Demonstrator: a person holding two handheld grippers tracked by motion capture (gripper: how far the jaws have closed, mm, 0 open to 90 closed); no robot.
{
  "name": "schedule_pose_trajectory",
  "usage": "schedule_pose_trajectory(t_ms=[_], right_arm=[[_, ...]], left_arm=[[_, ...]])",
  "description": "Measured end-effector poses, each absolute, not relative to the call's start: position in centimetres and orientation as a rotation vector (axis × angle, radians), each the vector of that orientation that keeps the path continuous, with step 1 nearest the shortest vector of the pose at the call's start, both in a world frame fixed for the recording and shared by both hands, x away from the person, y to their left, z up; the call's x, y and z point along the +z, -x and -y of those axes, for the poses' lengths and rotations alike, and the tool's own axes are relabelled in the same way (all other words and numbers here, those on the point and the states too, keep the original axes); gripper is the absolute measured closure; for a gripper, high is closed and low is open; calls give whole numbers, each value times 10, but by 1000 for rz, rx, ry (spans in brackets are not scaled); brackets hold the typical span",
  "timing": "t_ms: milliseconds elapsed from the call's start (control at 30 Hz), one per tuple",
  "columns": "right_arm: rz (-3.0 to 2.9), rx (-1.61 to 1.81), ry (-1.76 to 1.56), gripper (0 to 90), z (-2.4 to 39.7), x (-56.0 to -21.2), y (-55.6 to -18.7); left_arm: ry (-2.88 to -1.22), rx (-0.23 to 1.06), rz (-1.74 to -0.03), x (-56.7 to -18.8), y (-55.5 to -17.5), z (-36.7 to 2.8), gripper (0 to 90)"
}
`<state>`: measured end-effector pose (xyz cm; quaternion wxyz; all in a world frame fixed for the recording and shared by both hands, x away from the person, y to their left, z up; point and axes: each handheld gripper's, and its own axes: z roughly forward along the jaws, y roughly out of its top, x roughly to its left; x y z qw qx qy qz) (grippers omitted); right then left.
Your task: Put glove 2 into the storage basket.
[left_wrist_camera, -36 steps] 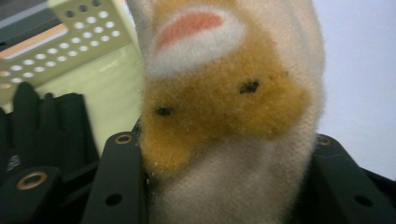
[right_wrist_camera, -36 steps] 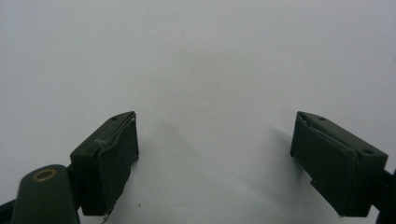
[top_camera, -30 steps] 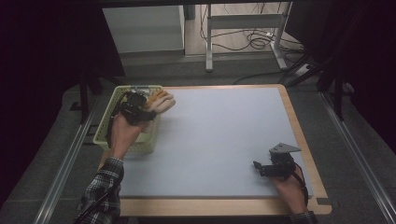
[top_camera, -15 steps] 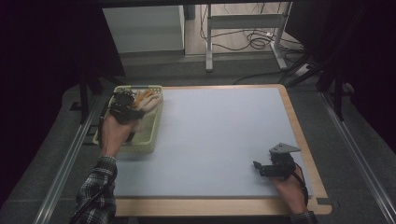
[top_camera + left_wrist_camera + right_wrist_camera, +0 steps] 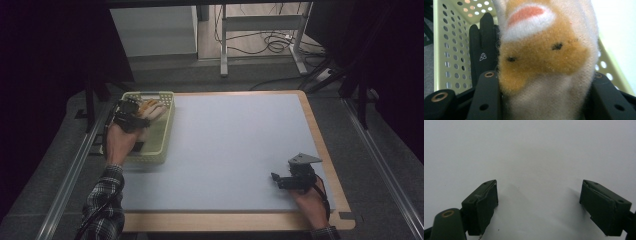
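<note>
The fuzzy cream-and-orange sock [image 5: 546,62] with a pink-and-white patch and small black marks is clamped between the jaws of the left tongs [image 5: 131,116], over the pale green perforated plastic basket [image 5: 161,135]. A black glove [image 5: 482,50] lies in the basket just beyond the left tongs, beside the sock. The right tongs [image 5: 539,205] rest with jaws wide apart and nothing between them, above the bare pale blue tabletop [image 5: 230,145], well apart from the basket.

Basket [image 5: 162,135] walls hem the left gripper [image 5: 131,114], black glove [image 5: 482,50] beside, white mat [image 5: 235,145] open
</note>
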<state>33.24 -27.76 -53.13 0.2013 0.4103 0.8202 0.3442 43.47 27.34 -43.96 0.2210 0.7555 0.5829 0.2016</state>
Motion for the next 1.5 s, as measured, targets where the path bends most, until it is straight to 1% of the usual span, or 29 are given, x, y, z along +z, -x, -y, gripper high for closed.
schedule_pose_trajectory(t_ms=[433,633,900,933,967,1067,1200,1300,1367,1500], right_arm=[[-2291,962,-1145,148,278,-531,-332],[-2292,963,-1145,148,278,-531,-332],[-2293,964,-1145,148,278,-531,-332],[-2293,964,-1144,148,278,-531,-332],[-2293,964,-1144,148,278,-531,-332],[-2294,965,-1143,147,278,-531,-332],[-2295,965,-1142,147,278,-531,-332],[-2295,965,-1142,147,278,-531,-332],[-2295,965,-1142,147,278,-531,-332],[-2296,964,-1141,147,278,-531,-332]], left_arm=[[-2138,510,-1660,-465,-457,-269,506],[-2205,503,-1669,-475,-467,-260,498],[-2239,451,-1666,-492,-483,-247,481],[-2250,430,-1656,-494,-485,-245,470],[-2272,383,-1643,-498,-488,-244,453],[-2322,318,-1644,-506,-492,-244,341],[-2313,267,-1648,-508,-492,-252,205],[-2337,294,-1610,-501,-487,-252,170],[-2327,303,-1591,-493,-483,-253,114],[-2317,337,-1548,-476,-472,-258,111]])
